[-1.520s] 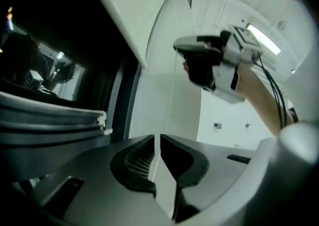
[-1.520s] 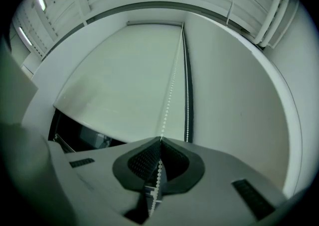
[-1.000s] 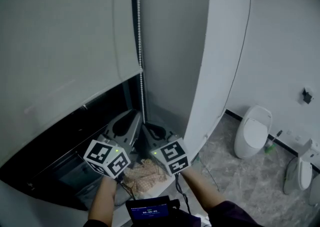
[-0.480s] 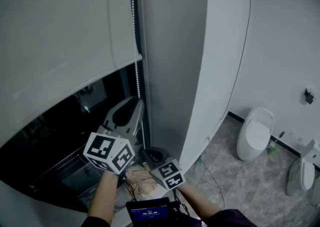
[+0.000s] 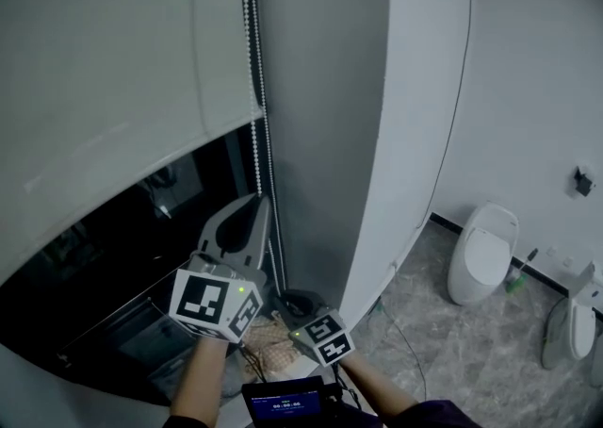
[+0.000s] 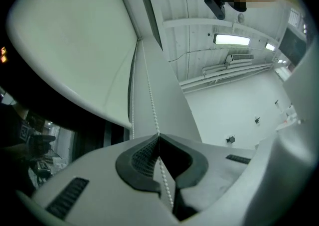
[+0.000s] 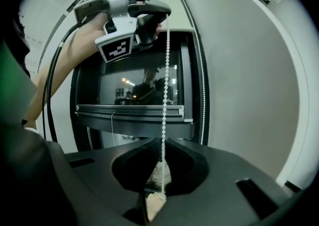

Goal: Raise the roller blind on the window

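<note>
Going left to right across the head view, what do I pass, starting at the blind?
roller blind → bead chain → grey wall panel → white pillar → toilet

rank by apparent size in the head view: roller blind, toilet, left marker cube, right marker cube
1. roller blind
2. toilet and left marker cube look alike
3. right marker cube
</note>
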The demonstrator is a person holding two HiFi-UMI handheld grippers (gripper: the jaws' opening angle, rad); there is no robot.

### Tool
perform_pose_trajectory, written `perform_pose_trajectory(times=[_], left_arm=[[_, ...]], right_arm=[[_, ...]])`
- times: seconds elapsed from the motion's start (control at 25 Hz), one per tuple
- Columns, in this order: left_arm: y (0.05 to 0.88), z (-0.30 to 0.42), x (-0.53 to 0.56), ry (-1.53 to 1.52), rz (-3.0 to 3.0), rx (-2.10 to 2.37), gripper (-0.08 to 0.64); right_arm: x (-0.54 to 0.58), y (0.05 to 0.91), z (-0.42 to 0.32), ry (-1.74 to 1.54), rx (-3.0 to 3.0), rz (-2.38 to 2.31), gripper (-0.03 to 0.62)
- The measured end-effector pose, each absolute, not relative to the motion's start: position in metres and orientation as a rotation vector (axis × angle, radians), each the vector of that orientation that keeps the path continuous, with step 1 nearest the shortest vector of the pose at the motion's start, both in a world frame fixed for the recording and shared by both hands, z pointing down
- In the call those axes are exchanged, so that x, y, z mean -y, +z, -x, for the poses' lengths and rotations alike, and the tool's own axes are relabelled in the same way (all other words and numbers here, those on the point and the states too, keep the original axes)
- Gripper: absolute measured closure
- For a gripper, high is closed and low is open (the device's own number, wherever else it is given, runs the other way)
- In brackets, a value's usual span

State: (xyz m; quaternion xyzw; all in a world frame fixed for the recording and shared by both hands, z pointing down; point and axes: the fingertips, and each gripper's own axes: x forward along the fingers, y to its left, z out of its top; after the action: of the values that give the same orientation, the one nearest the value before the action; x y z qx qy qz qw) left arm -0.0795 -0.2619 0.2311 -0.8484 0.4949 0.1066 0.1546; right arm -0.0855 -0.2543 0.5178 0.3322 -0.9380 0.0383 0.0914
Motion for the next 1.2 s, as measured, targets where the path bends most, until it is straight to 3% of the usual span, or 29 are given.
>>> perform_pose_trajectory(times=[0.16, 0.4, 0.52, 0.8, 1.12, 1.2], left_arm=[[0.242, 0.093, 0.270, 0.292, 2.450, -1.424, 0.549], [0.287, 0.087, 0.282, 0.224, 2.558, -1.467, 0.549], [0.313, 0.078, 0.284, 0.174, 2.605, -1.466, 0.549], [0.399, 0.060, 0.290, -0.023, 2.732, -1.490, 0.549], [0.455, 0.067, 0.283, -0.121, 2.796, -1.530, 0.549], [0.454, 0.068, 0.282, -0.130, 2.795, -1.525, 0.549]], right_arm=[[0.260, 0.488, 0.071, 0.215, 2.893, -1.052, 0.577], [0.269, 0.366, 0.030, 0.164, 3.112, -1.111, 0.564], [0.269, 0.306, 0.031, 0.057, 3.211, -1.069, 0.534], [0.275, 0.197, 0.050, -0.339, 3.189, -1.144, 0.529], [0.292, 0.187, 0.065, -0.397, 3.102, -1.244, 0.531], [0.291, 0.190, 0.068, -0.326, 3.140, -1.216, 0.574]])
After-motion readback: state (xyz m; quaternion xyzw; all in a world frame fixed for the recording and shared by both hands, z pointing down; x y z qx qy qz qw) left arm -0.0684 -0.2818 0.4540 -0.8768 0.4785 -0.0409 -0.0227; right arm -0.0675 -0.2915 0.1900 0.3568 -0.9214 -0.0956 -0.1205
